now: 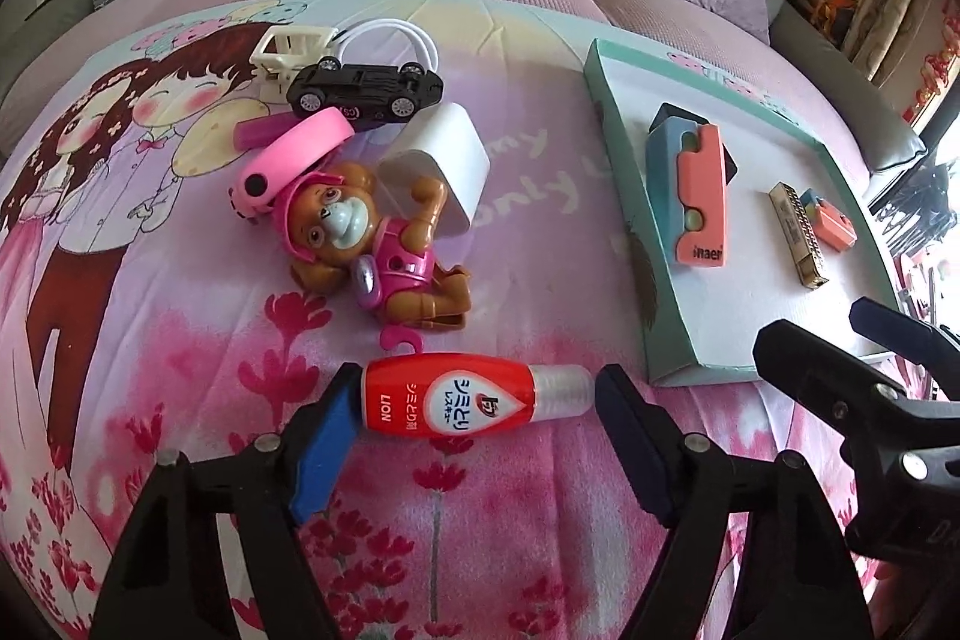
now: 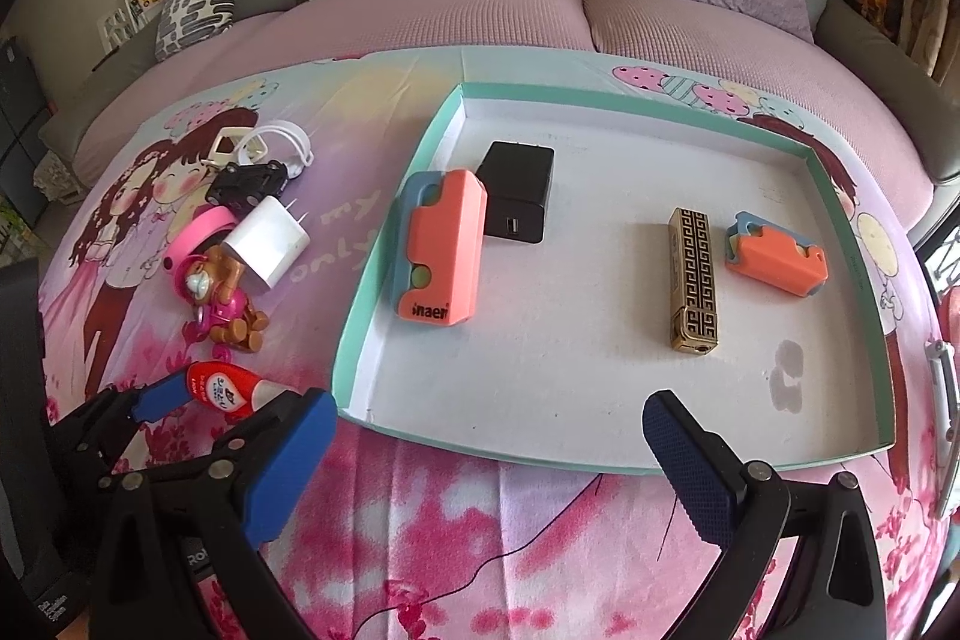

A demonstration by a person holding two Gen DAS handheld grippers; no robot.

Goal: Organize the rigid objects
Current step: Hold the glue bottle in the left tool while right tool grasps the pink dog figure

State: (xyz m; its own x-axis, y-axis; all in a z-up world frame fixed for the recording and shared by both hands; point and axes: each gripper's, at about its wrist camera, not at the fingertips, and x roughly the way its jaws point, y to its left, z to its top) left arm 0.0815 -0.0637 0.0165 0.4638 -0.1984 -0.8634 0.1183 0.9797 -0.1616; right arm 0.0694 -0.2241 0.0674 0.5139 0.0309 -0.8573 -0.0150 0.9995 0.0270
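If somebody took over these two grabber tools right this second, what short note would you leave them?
Left gripper: open around the red stain-remover bottle, which lies on the printed cloth; pads not yet pressing.
Right gripper: open, empty, at the near edge of the shallow teal-rimmed box.
Done: in the box are a large coral-and-blue case, a black charger, a gold patterned lighter and a small coral case.
Left: bottle, brown toy dog, white charger, pink band, black toy car, white cable, cream toy.
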